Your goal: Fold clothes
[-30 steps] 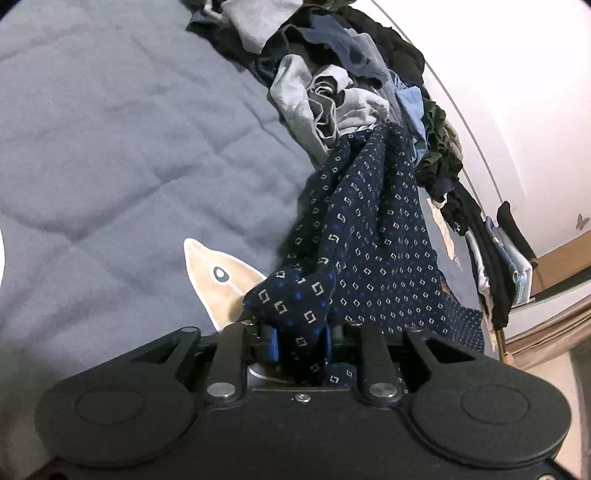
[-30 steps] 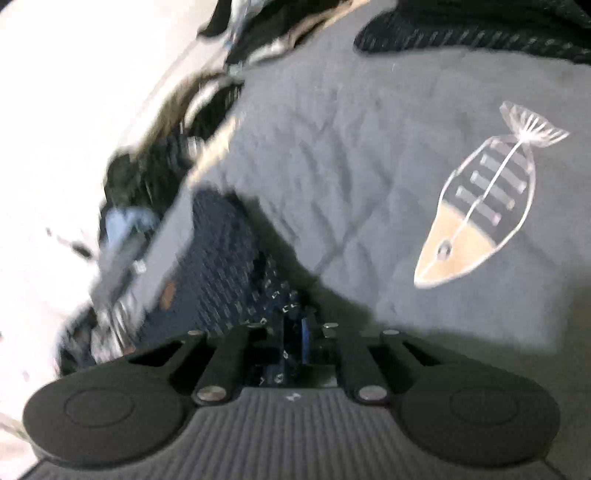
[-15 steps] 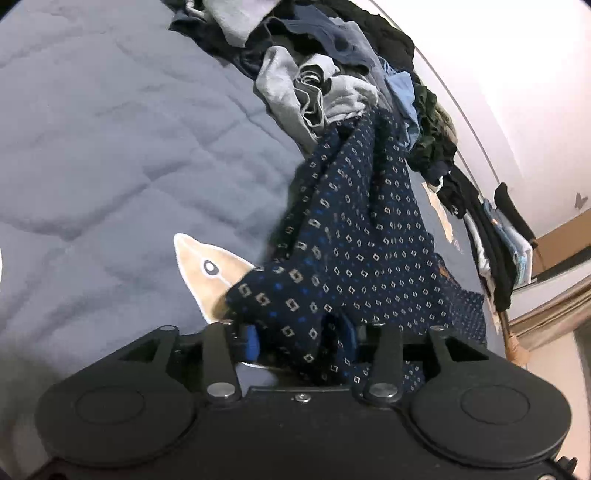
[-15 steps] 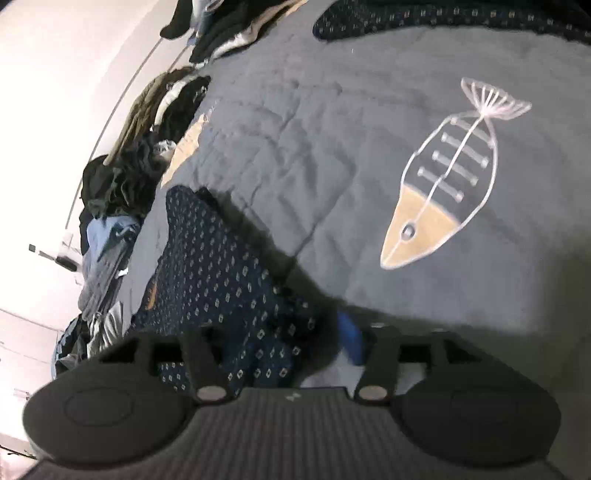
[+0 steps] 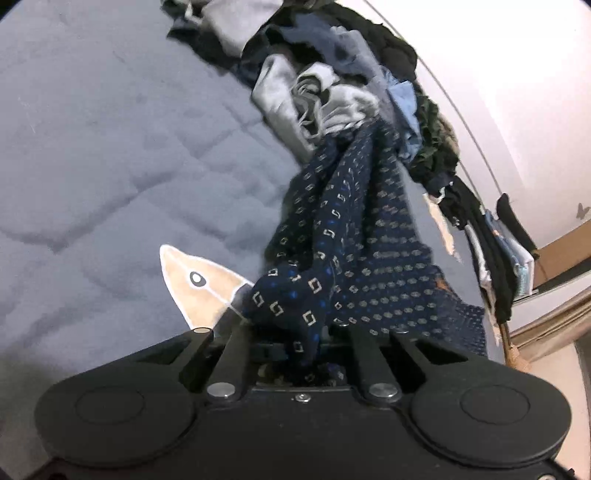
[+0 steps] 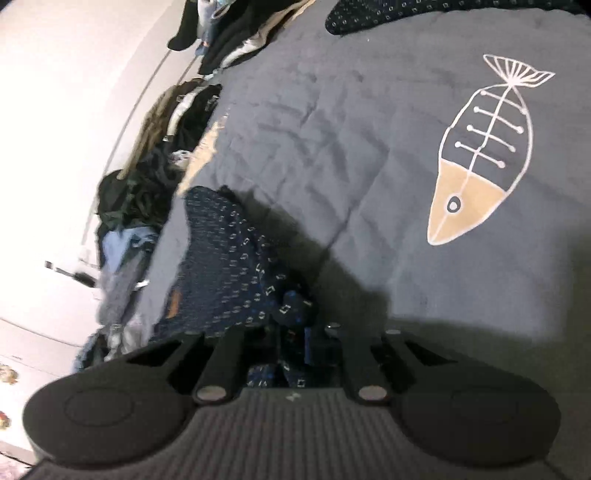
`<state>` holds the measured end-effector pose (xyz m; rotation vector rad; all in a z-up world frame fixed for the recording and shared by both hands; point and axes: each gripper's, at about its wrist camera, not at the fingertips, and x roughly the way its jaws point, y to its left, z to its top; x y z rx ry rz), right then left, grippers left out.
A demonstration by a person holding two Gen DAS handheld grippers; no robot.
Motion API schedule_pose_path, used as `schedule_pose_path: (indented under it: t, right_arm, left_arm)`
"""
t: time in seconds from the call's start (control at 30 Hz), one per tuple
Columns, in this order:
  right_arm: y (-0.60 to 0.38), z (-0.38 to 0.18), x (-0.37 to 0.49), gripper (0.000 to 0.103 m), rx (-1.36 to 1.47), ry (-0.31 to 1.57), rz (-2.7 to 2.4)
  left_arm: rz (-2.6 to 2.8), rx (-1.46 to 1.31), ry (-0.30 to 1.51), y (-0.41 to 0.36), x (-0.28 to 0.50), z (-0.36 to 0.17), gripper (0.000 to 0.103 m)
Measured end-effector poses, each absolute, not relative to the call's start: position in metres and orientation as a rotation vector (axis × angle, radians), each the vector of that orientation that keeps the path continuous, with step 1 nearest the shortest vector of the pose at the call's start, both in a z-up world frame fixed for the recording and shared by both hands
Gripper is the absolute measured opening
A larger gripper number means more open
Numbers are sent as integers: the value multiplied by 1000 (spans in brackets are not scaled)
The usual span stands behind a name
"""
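Note:
A navy garment with small white and blue squares lies bunched on the grey quilt, running from a clothes pile toward the camera. My left gripper is shut on one bunched end of it, low in the left wrist view. In the right wrist view the same navy garment spreads to the left, a brown label showing on it. My right gripper is shut on a fold of it. Cloth hides the fingertips of both grippers.
A heap of grey, blue and black clothes runs along the wall side of the bed, seen again as the clothes heap. The quilt carries a fish print. Another patterned piece lies at the far edge. Dark clothes hang near a cardboard box.
Half a second ago both grippers stood open around the cloth; both have closed on it again. The right wrist view has steadied and the garment has shifted slightly.

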<state>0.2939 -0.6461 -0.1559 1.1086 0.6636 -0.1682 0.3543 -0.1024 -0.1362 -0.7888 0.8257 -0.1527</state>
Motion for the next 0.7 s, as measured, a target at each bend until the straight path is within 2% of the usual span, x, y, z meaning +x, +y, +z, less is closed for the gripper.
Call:
schedule_pose_path:
  t: [0.17, 0.37, 0.57, 0.63, 0.7]
  right_arm:
    - [-639, -133, 258, 9, 1133, 652, -136]
    - [-629, -111, 187, 9, 1148, 695, -115]
    - [-618, -120, 108, 10, 1092, 789, -115]
    - [-610, -124, 95, 14, 996, 840, -141]
    - [-604, -124, 88, 26, 853, 881, -218]
  left_arm:
    - [-178, -758, 829, -90, 320, -106, 8]
    - [-174, -730, 913, -67, 247, -90, 8]
    - [-171, -649, 1022, -50, 183, -85, 8]
    - [-169, -597, 1076, -49, 169, -88, 16]
    - [-148, -463, 1098, -52, 162, -87, 44]
